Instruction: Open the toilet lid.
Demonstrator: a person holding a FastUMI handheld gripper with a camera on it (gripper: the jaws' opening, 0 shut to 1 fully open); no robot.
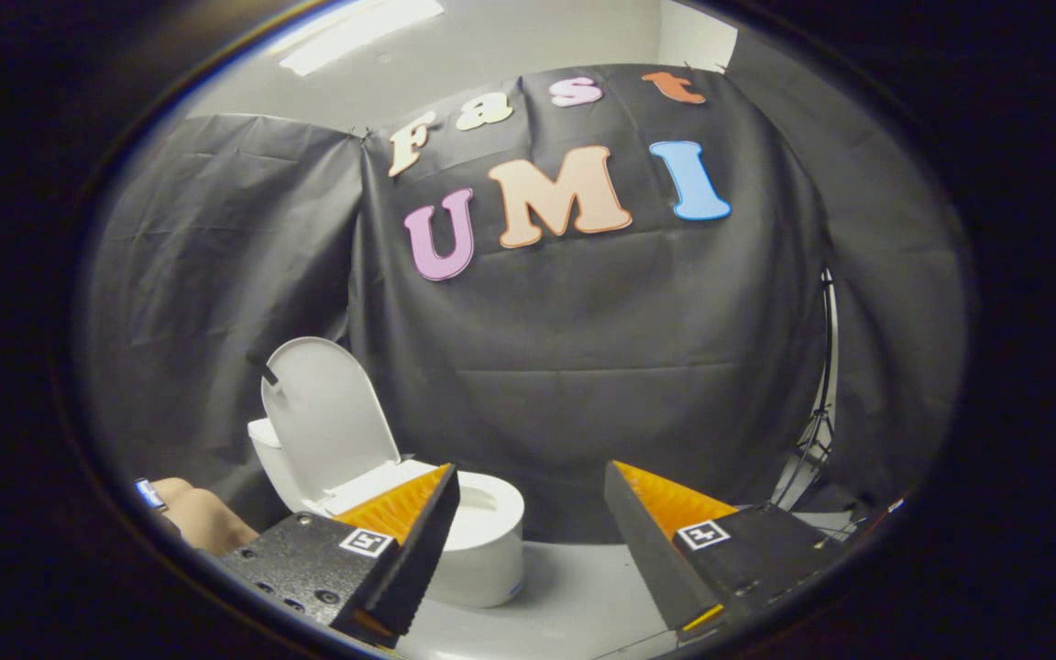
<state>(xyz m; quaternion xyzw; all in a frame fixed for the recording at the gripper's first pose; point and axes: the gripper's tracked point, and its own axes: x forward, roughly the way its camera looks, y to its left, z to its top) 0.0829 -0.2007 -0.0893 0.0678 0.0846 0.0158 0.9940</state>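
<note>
- We are holding the gripper (528, 513) spread wide, gripping nothing.
- The glossy white plastic toilet lid (326, 417) is standing upright at ten o'clock, beyond the fingers; we are judging it open, needing no contact.

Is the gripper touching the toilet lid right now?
Apart. In the gripper view the lid stands raised, well beyond the open gripper; one finger overlaps the toilet bowl only in the picture.
</note>
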